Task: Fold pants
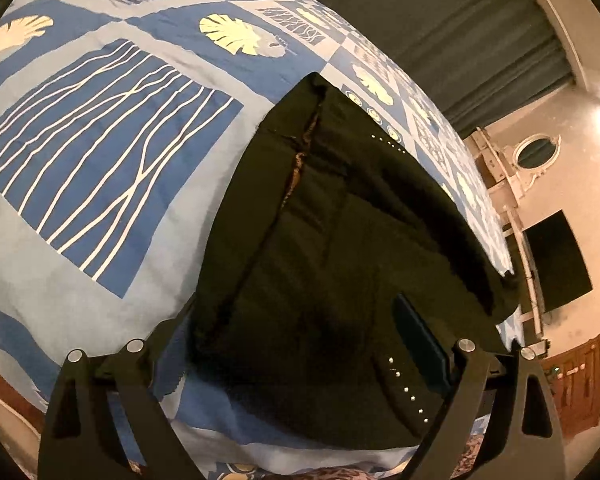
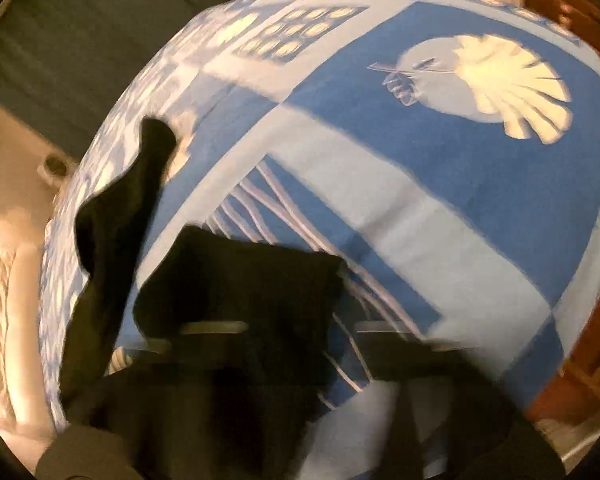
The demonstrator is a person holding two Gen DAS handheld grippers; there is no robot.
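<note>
Dark pants (image 1: pixel 340 248) with small metal studs lie on a blue patterned bedspread (image 1: pixel 100 140), their waist end near my left gripper (image 1: pixel 296 312). The left gripper is open, its fingers (image 1: pixel 420 336) spread wide to either side of the fabric and just above it. In the blurred right wrist view, dark pants fabric (image 2: pixel 236 292) bunches in front of my right gripper (image 2: pixel 296 328), and a pant leg (image 2: pixel 112 232) trails off to the left across the bedspread (image 2: pixel 420 200). Motion blur hides the right jaws.
The bed's edge runs along the right in the left wrist view, with a dark curtain (image 1: pixel 460 32), a white cabinet (image 1: pixel 512 176) and a wooden door (image 1: pixel 576 384) beyond. In the right wrist view, a white quilted piece (image 2: pixel 4 300) stands left of the bed.
</note>
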